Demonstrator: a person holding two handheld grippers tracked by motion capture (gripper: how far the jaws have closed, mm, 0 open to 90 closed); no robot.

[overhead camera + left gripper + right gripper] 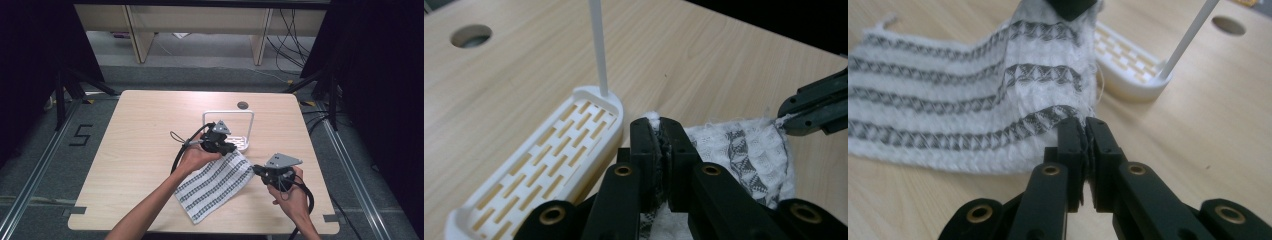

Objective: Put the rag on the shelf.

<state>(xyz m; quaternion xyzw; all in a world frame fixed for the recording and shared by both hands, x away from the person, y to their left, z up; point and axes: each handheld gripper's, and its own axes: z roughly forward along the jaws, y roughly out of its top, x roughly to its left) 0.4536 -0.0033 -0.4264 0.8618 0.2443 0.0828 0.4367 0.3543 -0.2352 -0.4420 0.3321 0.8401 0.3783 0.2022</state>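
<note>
A white cloth [215, 182] with dark patterned stripes is held by two of its corners, one in each gripper, and hangs between them over the near right part of the light wooden counter [135, 150], its lower part still lying on the surface toward the person. The left gripper [231, 146] is clenched on the corner nearest the white drying rack [243, 142]; in the left gripper view its black jaws are pressed together with a tuft of white fabric [653, 116] poking out between the tips, and the slotted base of the rack [539, 165] lies just beside them on the left, a thin white upright rod [598, 47] rising from its end. The right gripper [256, 169] is likewise clenched on the other corner; in the right gripper view its jaws pinch the edge of the cloth [973, 105], which stretches away and upward to the left gripper [1071, 6] at the top of the frame. The rack [1130, 67] stands just behind the cloth there. A round hole [242, 105] in the counter lies beyond the rack, near the far edge.
</note>
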